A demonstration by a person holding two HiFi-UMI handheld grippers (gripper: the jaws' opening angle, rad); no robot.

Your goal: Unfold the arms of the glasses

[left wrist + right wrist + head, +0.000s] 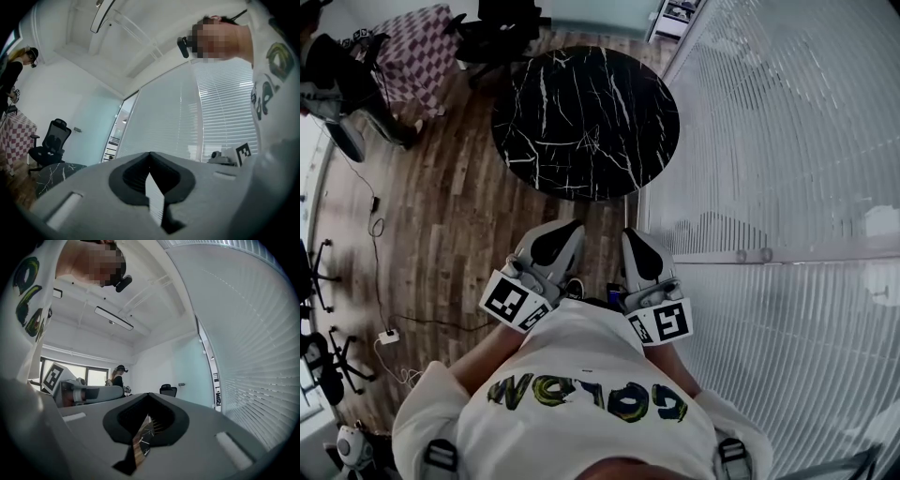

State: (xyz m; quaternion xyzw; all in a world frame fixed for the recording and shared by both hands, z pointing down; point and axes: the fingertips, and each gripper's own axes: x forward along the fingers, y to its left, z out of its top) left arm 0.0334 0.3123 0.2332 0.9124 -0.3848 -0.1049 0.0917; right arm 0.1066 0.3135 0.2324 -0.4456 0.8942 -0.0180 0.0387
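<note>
In the head view, the left gripper (565, 230) and right gripper (634, 236) are hovering near the marble table (581, 122). In the left gripper view, jaws are pressing together empty; in the right gripper view, likewise. No view is showing the glasses.

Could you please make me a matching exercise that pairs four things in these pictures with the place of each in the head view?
Things:
1. round black white-veined marble table
2. red-and-white checked tablecloth
3. white slatted blinds
4. left gripper

Places in the head view:
A. whole right side
B. top left corner
C. upper centre
D. just below centre, shut

Pairs: 1-C, 2-B, 3-A, 4-D.
</note>
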